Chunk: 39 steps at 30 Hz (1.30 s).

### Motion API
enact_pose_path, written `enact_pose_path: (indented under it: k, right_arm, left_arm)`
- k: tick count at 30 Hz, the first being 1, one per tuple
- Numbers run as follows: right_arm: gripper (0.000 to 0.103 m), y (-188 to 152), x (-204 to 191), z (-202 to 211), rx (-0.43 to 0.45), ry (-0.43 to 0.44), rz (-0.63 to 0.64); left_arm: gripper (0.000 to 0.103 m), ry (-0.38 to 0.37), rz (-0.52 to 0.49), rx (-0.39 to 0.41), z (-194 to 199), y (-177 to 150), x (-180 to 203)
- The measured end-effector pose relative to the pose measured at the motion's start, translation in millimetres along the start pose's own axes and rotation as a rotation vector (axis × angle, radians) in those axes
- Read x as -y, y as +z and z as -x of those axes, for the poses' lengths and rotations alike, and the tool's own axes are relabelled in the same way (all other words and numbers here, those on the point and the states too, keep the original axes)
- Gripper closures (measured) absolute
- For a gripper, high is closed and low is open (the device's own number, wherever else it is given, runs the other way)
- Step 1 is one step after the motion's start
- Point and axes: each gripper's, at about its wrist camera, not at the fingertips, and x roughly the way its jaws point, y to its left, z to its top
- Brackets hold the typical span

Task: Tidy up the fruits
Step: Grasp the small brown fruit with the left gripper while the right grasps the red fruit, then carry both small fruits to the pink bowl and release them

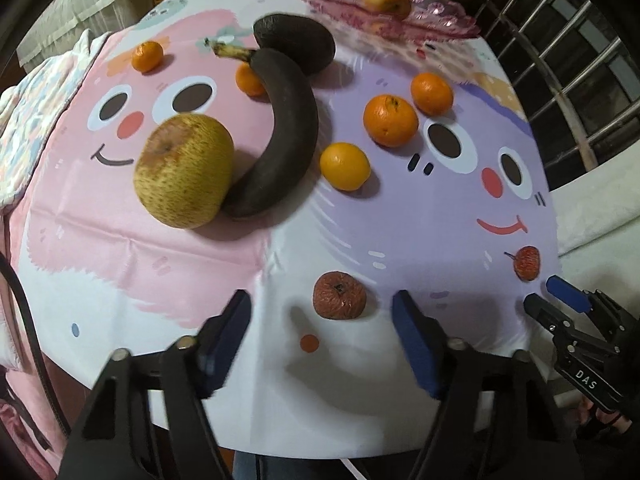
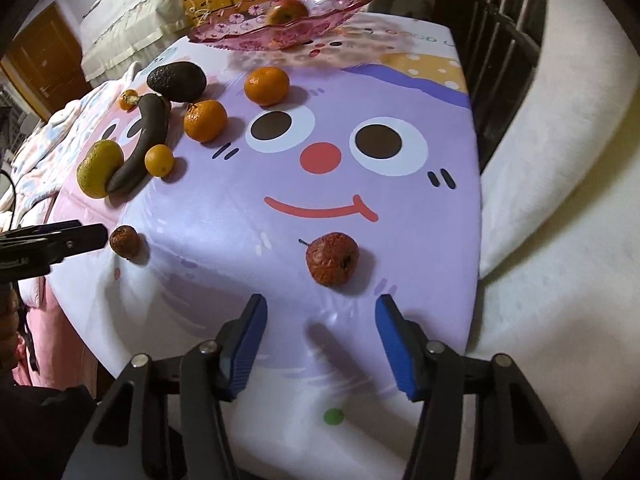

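My left gripper (image 1: 322, 304) is open and empty, its jaws on either side of a wrinkled red fruit (image 1: 339, 295) on the cloth. My right gripper (image 2: 320, 312) is open and empty just short of a second wrinkled red fruit (image 2: 332, 258). A pink glass bowl (image 2: 240, 30) at the far edge holds one apple (image 2: 287, 11). A yellow pear (image 1: 184, 171), a blackened banana (image 1: 286, 136), a dark avocado (image 1: 296, 42) and several oranges (image 1: 390, 120) lie across the table.
The table carries a cartoon-face cloth (image 2: 360, 208). A white cushion (image 2: 560, 160) lies off its right edge, a dark metal railing (image 2: 496, 40) behind that. A folded blanket (image 1: 28, 120) lies at the left. My right gripper shows at the left wrist view's right edge (image 1: 548, 298).
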Motion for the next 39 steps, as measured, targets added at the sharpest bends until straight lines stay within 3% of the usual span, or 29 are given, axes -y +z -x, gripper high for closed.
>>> enact_pose_path:
  k: [9,14,27,39]
  right_arm:
    - [0.063,10.0,6.7,-13.2,-0.007,0.02,0.038]
    - [0.068,14.4,7.8,-20.0,-0.013,0.031,0.056]
    - [0.073,20.8,10.6,-24.0,-0.021,0.055,0.06]
    - [0.074,39.9,15.7,-11.3,0.009,0.056,-0.051]
  left_arm:
    - [0.056,0.005,0.025,-0.038,-18.7,5.7,6.7]
    - [0.072,0.0,0.029,-0.054,-26.3,7.3,9.8]
    - [0.074,0.02,0.012,-0.049,-23.0,12.1,14.5]
    - [0.074,0.0,-0.066,0.056,33.4,59.2,18.8]
